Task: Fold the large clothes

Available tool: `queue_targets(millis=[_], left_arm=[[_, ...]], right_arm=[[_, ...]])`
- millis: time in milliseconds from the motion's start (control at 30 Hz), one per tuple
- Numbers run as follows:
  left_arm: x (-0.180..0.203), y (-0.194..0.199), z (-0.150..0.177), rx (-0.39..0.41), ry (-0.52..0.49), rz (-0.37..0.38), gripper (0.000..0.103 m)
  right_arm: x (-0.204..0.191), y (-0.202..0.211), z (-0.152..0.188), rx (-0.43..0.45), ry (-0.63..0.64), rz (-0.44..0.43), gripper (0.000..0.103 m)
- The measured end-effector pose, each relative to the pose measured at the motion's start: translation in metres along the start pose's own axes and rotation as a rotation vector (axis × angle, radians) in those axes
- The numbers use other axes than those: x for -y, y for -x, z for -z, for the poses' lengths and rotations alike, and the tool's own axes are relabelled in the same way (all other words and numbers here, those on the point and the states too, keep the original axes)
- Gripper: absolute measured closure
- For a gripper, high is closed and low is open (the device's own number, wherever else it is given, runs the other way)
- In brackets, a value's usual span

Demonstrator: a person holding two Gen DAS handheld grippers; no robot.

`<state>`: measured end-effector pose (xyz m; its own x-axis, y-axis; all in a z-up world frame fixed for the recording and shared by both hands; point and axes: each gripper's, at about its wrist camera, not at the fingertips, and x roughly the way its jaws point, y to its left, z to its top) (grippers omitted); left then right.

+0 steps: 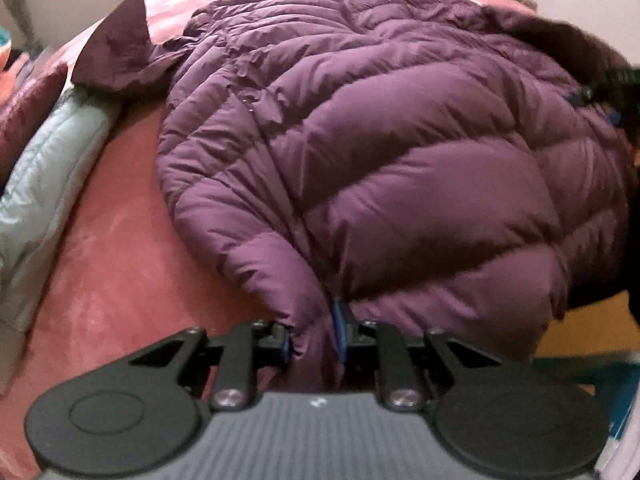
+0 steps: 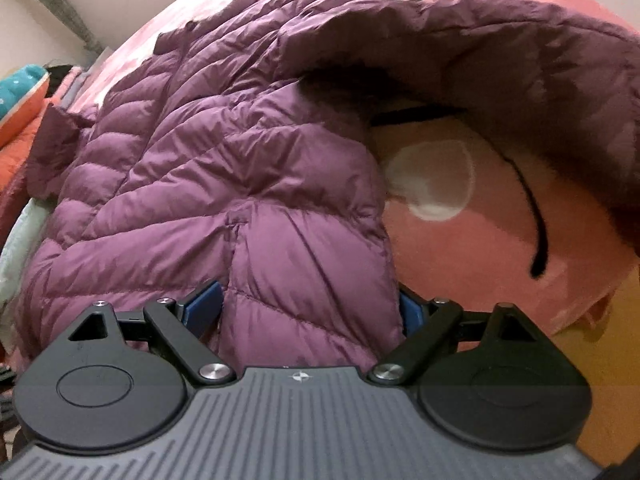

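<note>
- Purple quilted down jacket (image 1: 360, 128) lies spread on the pink bedspread (image 1: 120, 280); no finished fold shows.
- Left gripper (image 1: 314, 340): narrow, pinching the hem.
- Right gripper (image 2: 310, 312): wide, clamping a thick padded edge.
- Folding remains.

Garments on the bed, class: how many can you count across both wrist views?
2. The purple puffer jacket is spread over the pink bedspread, held at its near edge. A pale blue quilted garment lies by the bed's left edge. Others may be hidden.
</note>
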<state>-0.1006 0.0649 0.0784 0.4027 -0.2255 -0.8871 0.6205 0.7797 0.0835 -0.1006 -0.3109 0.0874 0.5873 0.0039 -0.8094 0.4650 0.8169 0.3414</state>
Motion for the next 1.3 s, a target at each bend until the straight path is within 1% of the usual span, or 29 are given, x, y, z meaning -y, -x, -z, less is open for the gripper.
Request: queue_targets(millis=[67,133,267,333,400,500,567,667,733,767,833,867,967,1067,1167,1300], left_arm=[[-0.008,0.005,-0.003,-0.002,0.018,0.001,0.085],[-0.015,0.014,-0.005,0.001,0.037,-0.005,0.084],[-0.012,0.047,-0.005,0.038,0.019,-0.035,0.084],[-0.007,0.065,-0.009,0.072,0.004,-0.043,0.084],[-0.002,0.083,-0.016,0.122,-0.011,-0.034,0.084],[0.011,0.103,-0.032,0.212,-0.031,0.002,0.084],[0.026,0.104,-0.047,0.256,-0.051,0.044,0.084],[0.048,0.088,-0.068,0.289,-0.075,0.116,0.084],[0.060,0.063,-0.084,0.291,-0.084,0.144,0.084],[0.065,0.051,-0.089,0.288,-0.078,0.156,0.084],[0.070,0.024,-0.097,0.263,-0.032,0.187,0.083],[0.072,0.011,-0.100,0.248,-0.015,0.191,0.083],[0.082,-0.022,-0.101,0.209,0.005,0.184,0.084],[0.087,-0.035,-0.091,0.204,0.008,0.171,0.084],[0.091,-0.042,-0.083,0.206,0.010,0.150,0.084],[0.101,-0.037,-0.082,0.208,-0.012,0.096,0.084]], right_arm=[[0.004,0.009,0.000,0.049,-0.026,-0.001,0.000],[0.011,0.018,-0.001,0.105,-0.061,-0.028,0.000],[0.026,0.033,0.000,0.183,-0.120,-0.061,0.000],[0.028,0.035,0.000,0.215,-0.132,-0.080,0.000],[0.031,0.041,-0.001,0.264,-0.137,-0.076,0.000],[0.037,0.044,-0.002,0.312,-0.169,-0.070,0.000],[0.044,0.047,-0.001,0.344,-0.203,-0.063,0.000],[0.055,0.057,0.003,0.398,-0.247,-0.053,0.000],[0.062,0.064,0.007,0.436,-0.281,-0.052,0.000],[0.066,0.067,0.008,0.454,-0.298,-0.052,0.000],[0.073,0.072,0.010,0.496,-0.334,-0.055,0.000],[0.079,0.077,0.012,0.519,-0.351,-0.054,0.000],[0.094,0.090,0.020,0.594,-0.419,-0.039,0.000],[0.109,0.094,0.026,0.660,-0.503,-0.024,0.000],[0.128,0.100,0.031,0.709,-0.572,0.001,0.000],[0.150,0.108,0.032,0.777,-0.662,0.086,0.000]])
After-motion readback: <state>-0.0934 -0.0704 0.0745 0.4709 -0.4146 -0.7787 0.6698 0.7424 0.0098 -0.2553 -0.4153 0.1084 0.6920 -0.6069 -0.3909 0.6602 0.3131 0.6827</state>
